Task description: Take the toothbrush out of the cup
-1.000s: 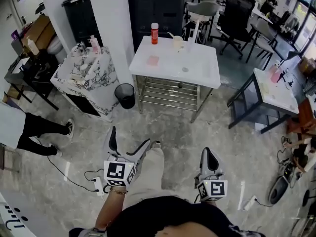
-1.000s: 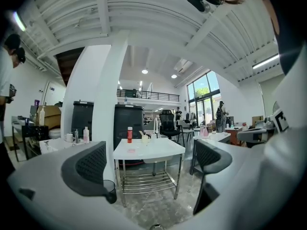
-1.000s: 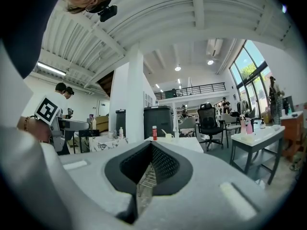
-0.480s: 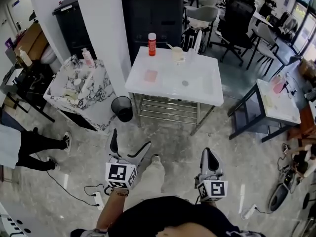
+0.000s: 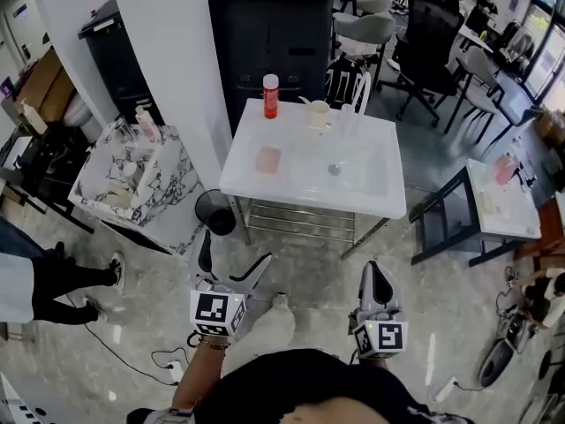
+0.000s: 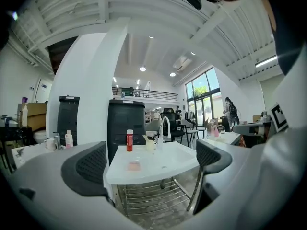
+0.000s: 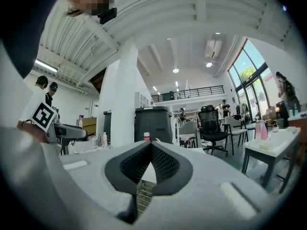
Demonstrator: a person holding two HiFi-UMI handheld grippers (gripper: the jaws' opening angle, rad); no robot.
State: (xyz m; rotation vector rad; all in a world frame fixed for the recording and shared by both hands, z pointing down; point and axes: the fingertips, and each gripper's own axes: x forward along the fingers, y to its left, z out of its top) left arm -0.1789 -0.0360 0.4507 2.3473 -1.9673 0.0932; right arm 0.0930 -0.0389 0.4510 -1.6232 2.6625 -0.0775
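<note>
Table top (image 5: 371, 179): smooth, glossy white. Rack (image 5: 300, 223) beneath it: bright metal wire. Floor (image 5: 459, 281): polished, grey-veined stone look. Side counter (image 5: 163, 162): marble pattern, black on white. Left gripper (image 6: 153, 159): matt pale plastic shells; pads (image 6: 91, 169) black with a fine grid texture.

Open-plan office and test hall: swivel chairs (image 5: 424, 34) upper right, white basin table (image 5: 371, 193) centre, marble-pattern washstand (image 5: 168, 166) left. Left gripper view: high ceiling, mezzanine railing (image 6: 139, 94), tall windows (image 6: 201, 92).
</note>
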